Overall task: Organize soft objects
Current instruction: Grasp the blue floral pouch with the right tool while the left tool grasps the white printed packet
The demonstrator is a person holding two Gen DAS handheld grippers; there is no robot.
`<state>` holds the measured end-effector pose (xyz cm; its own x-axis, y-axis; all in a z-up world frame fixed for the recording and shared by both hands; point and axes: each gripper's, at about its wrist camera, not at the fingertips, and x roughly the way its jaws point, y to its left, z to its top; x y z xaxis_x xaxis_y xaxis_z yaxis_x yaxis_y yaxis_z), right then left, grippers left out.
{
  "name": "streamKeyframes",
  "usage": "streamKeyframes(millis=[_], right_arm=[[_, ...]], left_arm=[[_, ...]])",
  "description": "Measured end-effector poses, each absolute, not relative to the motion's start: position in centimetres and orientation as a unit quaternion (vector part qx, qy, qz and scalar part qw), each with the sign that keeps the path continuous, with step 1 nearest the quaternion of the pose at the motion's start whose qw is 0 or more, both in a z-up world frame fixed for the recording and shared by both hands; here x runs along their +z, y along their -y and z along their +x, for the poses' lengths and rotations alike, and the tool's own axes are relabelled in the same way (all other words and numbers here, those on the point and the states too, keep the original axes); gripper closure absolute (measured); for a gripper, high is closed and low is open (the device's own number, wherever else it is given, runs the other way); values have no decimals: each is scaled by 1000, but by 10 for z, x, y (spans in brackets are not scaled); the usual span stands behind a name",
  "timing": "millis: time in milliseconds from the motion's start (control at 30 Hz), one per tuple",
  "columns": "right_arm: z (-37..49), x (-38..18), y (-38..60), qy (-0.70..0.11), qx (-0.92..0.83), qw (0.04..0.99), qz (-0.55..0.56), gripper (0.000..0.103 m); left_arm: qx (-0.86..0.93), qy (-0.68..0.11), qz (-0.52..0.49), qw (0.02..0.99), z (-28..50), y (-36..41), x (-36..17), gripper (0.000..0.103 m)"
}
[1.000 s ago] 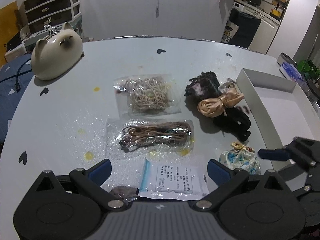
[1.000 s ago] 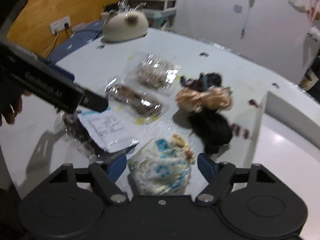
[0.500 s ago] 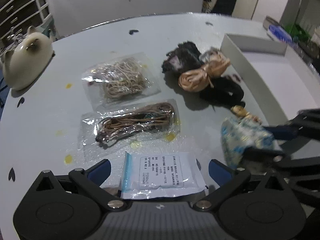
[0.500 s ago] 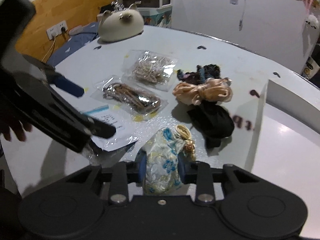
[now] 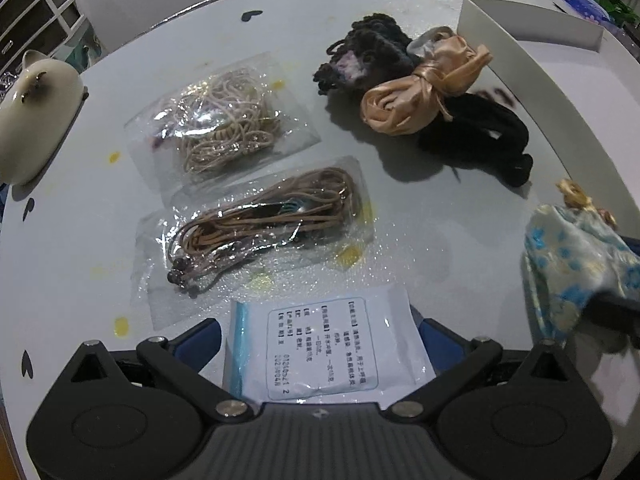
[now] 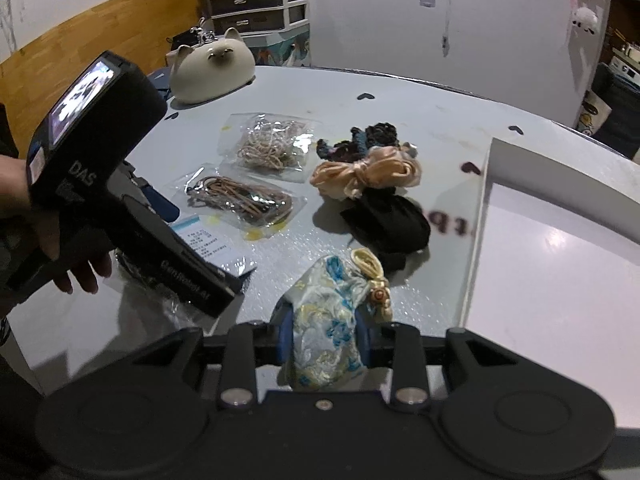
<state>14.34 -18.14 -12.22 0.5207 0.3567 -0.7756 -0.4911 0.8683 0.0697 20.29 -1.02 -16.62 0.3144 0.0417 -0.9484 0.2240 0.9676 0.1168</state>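
My right claw point(image 6: 323, 338) pinches the brocade pouch point(image 6: 332, 320); loose cloth may slip out. Left claw point(image 5: 320, 344) gapes astride the labelled sachet point(image 5: 324, 354), pads skidding likely.

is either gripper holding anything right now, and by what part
The right gripper pinches the blue-patterned pouch across its lower body. The left gripper, open around the white packet, holds nothing.

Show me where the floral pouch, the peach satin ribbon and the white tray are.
floral pouch point(image 6: 326, 344), right wrist view, on its body between the claw's fingers.
peach satin ribbon point(image 5: 424, 96), left wrist view, near its knot.
white tray point(image 6: 478, 216), right wrist view, on its near wall.
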Motion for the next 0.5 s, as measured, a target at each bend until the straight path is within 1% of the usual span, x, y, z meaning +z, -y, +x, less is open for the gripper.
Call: streamKeyframes(millis=[100, 167, 200, 367, 500], right_arm=[[141, -122, 184, -426, 239, 869, -76, 70], [139, -122, 185, -426, 237, 870, -76, 70], [139, -122, 185, -425, 235, 871, -76, 70], [138, -121, 186, -423, 229, 874, -72, 70], [136, -119, 184, -417, 230, 876, -73, 70]], left_arm=[[-60, -583, 84, 806, 205, 5, -165, 7], [-59, -576, 78, 811, 203, 4, -163, 9], [-60, -572, 77, 814, 202, 4, -163, 12], [-59, -551, 67, 830, 190, 5, -157, 16], [-55, -530, 50, 845, 179, 1, -143, 22]])
